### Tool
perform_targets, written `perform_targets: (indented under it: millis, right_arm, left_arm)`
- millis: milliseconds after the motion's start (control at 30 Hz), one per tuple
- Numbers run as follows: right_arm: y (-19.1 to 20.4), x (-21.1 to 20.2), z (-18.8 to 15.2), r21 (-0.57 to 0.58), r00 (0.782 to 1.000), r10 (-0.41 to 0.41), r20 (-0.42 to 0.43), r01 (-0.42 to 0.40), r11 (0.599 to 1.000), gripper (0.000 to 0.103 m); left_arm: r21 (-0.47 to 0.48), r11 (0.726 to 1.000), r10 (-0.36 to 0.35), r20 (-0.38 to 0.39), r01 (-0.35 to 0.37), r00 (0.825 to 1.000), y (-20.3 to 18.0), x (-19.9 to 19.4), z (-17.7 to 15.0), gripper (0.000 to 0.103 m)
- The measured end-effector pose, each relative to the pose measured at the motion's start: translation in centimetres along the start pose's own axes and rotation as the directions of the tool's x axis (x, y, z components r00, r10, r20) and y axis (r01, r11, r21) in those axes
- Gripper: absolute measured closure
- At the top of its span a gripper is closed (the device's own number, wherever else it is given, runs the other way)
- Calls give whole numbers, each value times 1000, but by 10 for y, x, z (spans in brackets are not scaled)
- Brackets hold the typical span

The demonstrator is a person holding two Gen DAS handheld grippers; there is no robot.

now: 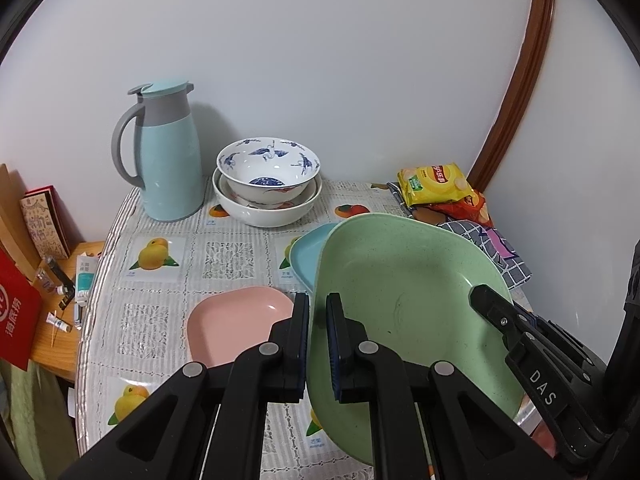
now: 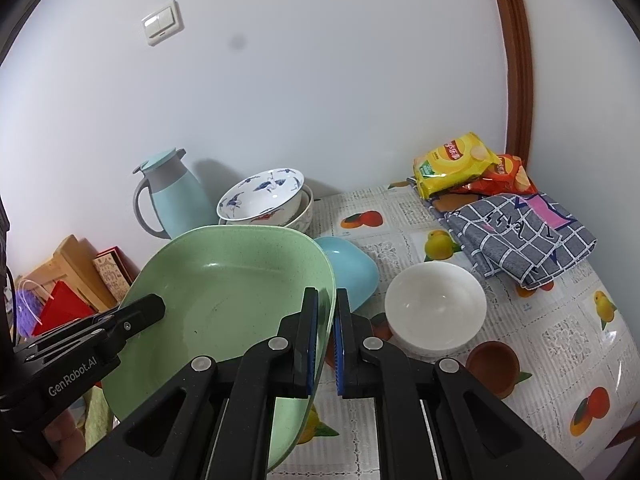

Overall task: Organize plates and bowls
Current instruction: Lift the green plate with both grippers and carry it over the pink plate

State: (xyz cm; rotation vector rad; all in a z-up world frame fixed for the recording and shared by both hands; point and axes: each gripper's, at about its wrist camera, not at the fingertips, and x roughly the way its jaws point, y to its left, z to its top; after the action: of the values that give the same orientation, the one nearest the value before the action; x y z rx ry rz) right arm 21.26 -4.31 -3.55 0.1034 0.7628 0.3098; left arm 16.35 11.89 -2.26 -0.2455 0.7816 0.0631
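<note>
Both grippers clamp opposite rims of a large pale-green speckled plastic plate [image 1: 404, 300], held tilted above the fruit-print tablecloth [image 1: 228, 256].

The left gripper [image 1: 318, 344] has its jaws closed down to a narrow gap on the plate's left rim; the right gripper [image 2: 327, 340] pinches the right rim the same way. Behind the green plate lies a light-blue plastic plate [image 2: 352, 268], and to the left of it a pink square plastic plate [image 1: 236, 320] lies flat on the cloth. At the far wall a blue-and-white patterned porcelain bowl [image 1: 268, 168] sits nested in a wider white bowl [image 1: 264, 208], just right of a pale-blue thermos jug with a grey handle [image 1: 168, 160]. A plain white bowl [image 2: 436, 308] and a small brown clay cup [image 2: 492, 364] stand near on the right.
</note>
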Motion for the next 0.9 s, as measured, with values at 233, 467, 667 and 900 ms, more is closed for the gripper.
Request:
perform_targets:
  millis: [233,467,667,900]
  right_arm:
    - [12,9,-3,-12,1000,8,-13,-8,1000,96]
    - [24,22,-7,-33,999,22,-40,-23,999,96]
    - [32,38,-13,-43,997,33,-66,-36,998,96]
    - [44,58,-20,-73,993,49,-108,-57,996,96]
  left_arm:
    - [-17,1000,17,-5,-17,1000,13,0,-1,94]
    - [-47,998,27,-22,-28,999,30,7,-6,94]
    - [-67,997,45,-42,-48,998,43,17,-9,94]
    - [-101,992,62,-70,-69,996,61,29,-17,94]
